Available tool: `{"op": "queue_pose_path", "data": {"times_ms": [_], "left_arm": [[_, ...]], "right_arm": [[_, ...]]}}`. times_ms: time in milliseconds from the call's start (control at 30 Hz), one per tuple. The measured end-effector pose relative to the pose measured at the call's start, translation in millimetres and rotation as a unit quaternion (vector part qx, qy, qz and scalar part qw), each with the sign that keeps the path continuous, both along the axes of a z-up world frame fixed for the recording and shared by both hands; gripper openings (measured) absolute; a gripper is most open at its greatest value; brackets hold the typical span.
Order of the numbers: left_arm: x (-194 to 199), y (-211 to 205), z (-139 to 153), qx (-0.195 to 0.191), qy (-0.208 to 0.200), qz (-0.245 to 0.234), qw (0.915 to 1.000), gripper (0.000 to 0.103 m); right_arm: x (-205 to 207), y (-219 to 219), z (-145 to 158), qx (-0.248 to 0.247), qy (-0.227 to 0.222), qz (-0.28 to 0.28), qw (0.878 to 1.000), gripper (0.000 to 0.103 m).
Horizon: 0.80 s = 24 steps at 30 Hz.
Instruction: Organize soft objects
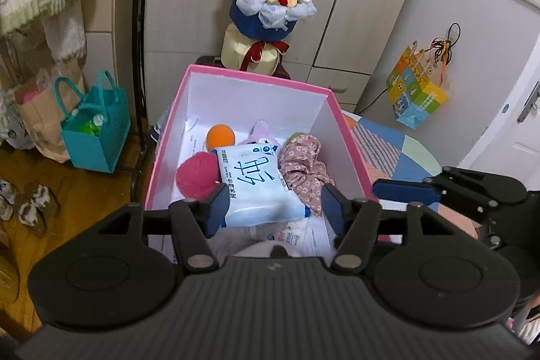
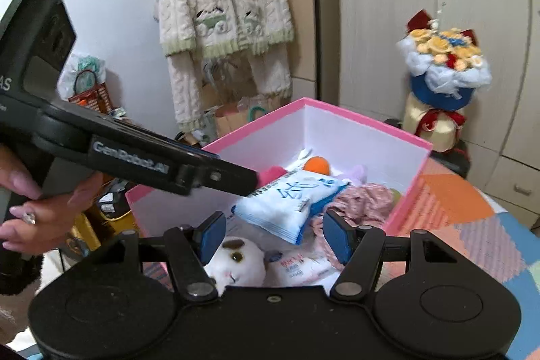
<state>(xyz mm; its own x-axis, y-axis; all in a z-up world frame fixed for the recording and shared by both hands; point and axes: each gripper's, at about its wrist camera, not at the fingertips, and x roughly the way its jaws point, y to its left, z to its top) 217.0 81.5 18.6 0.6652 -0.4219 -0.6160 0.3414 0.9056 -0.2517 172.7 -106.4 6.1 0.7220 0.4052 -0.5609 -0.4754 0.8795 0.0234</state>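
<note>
A pink box (image 1: 256,76) with white walls holds an orange ball (image 1: 220,137), a red pompom (image 1: 197,174), a purple plush (image 1: 261,130), a floral cloth (image 1: 303,167) and a white plush toy (image 2: 236,262). On top of them lies a blue and white tissue pack (image 1: 256,184), tilted. My left gripper (image 1: 275,208) hangs over the box, open. The pack sits between its fingers, with a gap at the right pad. My right gripper (image 2: 273,238) is open above the box's near end with nothing between its fingers.
A flower bouquet (image 1: 266,9) stands behind the box, in front of wardrobe doors. A teal bag (image 1: 98,130) and slippers (image 1: 30,201) sit on the wooden floor at left. A patchwork cover (image 1: 398,154) lies to the box's right. A knit cardigan (image 2: 222,5) hangs on the wall.
</note>
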Motion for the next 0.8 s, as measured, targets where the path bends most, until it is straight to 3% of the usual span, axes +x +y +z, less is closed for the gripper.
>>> {"op": "queue_pose_path", "data": {"times_ms": [300, 367, 667, 800], "left_arm": [[-50, 0, 19, 0.016, -0.041, -0.003, 0.999, 0.069], [-60, -1, 21, 0.02, -0.048, -0.002, 0.9987, 0.077], [-112, -5, 28, 0.023, -0.079, 0.007, 0.9965, 0.081], [-124, -17, 32, 0.056, -0.09, 0.004, 0.9944, 0.094]], "right_arm": [[-52, -15, 12, -0.001, -0.033, -0.04, 0.999, 0.069], [-60, -17, 14, -0.004, -0.038, -0.05, 0.998, 0.07], [-105, -34, 24, -0.017, -0.06, -0.084, 0.995, 0.076], [-121, -45, 31, -0.021, -0.072, -0.095, 0.993, 0.082]]}}
